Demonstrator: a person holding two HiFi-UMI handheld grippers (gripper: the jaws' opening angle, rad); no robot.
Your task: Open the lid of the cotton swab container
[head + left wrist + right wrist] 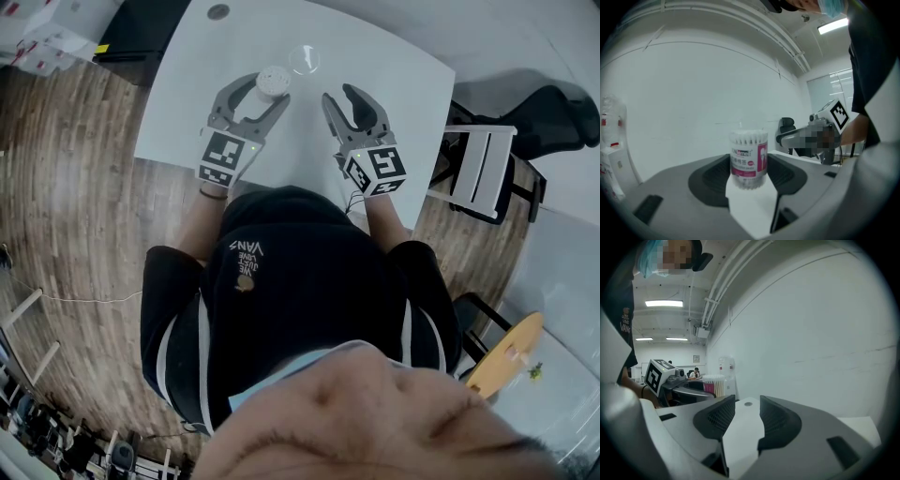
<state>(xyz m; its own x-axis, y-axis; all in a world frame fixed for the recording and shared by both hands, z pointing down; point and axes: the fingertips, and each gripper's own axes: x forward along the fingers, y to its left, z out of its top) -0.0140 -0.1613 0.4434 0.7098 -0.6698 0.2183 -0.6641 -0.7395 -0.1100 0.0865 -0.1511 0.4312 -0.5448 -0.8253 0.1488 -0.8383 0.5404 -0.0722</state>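
The cotton swab container [273, 82], a clear tub with a pink label, stands on the white table [394, 75]. My left gripper [260, 95] is shut on its sides. In the left gripper view the container [748, 159] stands upright between both pads, with the swab tips showing at its top. A clear round lid [304, 60] lies flat on the table just beyond the container. To the right, my right gripper [342, 99] stands open with nothing between its jaws. The right gripper view shows bare table between the jaws of that gripper [747, 411] and the container [714, 384] off to the left.
A grey round cap [217, 11] sits in the table near its far edge. A white-framed chair [487, 164] and a black office chair [553, 117] stand to the right of the table. Wooden floor surrounds the near side.
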